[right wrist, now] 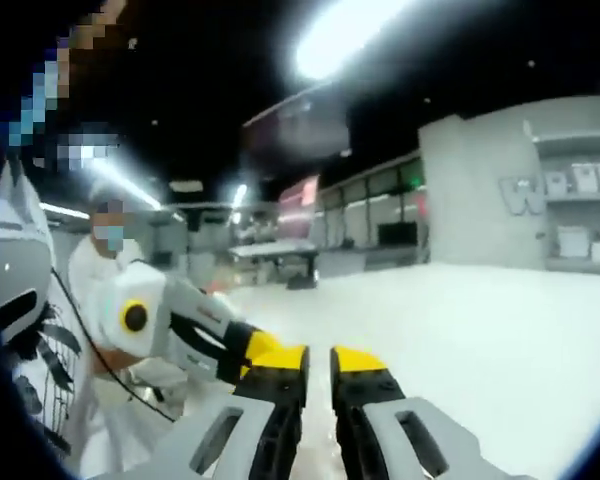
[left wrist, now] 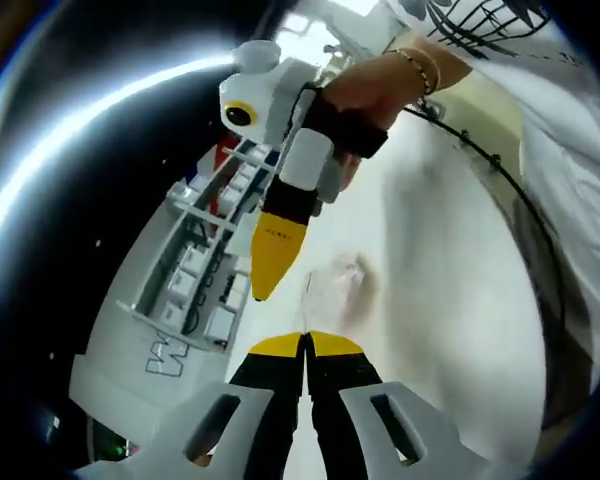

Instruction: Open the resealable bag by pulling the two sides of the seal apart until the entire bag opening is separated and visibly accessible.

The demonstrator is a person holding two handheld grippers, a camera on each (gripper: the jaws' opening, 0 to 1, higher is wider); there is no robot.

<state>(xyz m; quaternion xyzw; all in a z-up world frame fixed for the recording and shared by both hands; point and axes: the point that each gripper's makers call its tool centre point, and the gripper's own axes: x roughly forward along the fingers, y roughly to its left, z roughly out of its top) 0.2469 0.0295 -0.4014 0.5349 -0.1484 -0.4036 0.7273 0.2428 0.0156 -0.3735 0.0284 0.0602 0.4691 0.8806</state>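
Pinching bag edge — left claw closed, right claw beside

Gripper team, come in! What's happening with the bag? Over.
Left gripper shut, seemingly on clear bag. Right gripper jaws slightly apart. Seal state unclear. Nothing blocking.
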